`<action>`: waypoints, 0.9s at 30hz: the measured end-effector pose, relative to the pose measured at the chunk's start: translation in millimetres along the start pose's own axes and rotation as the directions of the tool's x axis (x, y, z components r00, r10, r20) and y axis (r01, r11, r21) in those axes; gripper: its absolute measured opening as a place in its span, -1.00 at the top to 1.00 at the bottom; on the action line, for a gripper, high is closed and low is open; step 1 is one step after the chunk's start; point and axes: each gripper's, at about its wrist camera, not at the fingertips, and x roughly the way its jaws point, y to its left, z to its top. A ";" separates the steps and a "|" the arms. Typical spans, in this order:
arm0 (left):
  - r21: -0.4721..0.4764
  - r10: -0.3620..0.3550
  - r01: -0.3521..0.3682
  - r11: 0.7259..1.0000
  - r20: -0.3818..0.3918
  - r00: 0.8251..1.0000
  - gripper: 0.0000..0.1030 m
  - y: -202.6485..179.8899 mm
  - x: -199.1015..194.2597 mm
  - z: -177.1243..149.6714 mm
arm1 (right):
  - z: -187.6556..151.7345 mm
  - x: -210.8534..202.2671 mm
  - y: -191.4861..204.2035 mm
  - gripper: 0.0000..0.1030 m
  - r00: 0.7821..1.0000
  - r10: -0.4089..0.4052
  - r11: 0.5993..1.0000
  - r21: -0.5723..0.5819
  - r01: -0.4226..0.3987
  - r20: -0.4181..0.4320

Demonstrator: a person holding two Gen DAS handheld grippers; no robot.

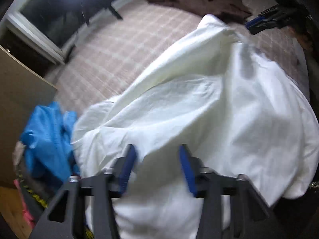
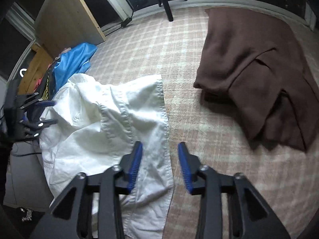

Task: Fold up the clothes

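A crumpled white garment [image 1: 199, 103] [image 2: 111, 119] lies on the pink checked surface [image 1: 119, 49] [image 2: 159, 45]. My left gripper [image 1: 157, 155] hangs open just over its near part; cloth shows in the gap between the blue pads, which do not press on it. My right gripper [image 2: 160, 153] is open above the garment's stitched right edge, and that edge runs between the fingers. Each gripper also shows in the other's view: the right gripper [image 1: 265, 20] at the garment's far end, the left gripper [image 2: 37, 115] at its left side.
A folded brown garment [image 2: 259, 75] [image 1: 199, 2] lies to the right on the same surface. A blue garment [image 2: 73, 63] [image 1: 47, 137] tops a pile of clothes at the left. A wooden panel [image 2: 67, 20] and dark stand legs [image 2: 167, 8] border the far edge.
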 end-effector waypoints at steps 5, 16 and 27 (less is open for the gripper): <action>-0.086 -0.070 0.074 0.994 0.054 0.996 1.00 15.2 -35.6 1.8 | 8.8 4.1 4.6 -0.01 0.999 0.036 0.996 -0.087 -0.036 -0.002; -0.229 0.009 0.042 0.973 0.219 0.976 1.00 21.7 -155.5 -21.8 | 18.4 42.1 26.7 -0.13 0.976 0.206 0.948 -0.232 -0.218 -0.075; -0.284 0.006 0.053 0.957 0.203 0.979 1.00 -8.2 -154.2 -47.9 | 18.3 52.5 19.1 -0.08 0.909 0.399 0.896 -0.161 -0.414 -0.118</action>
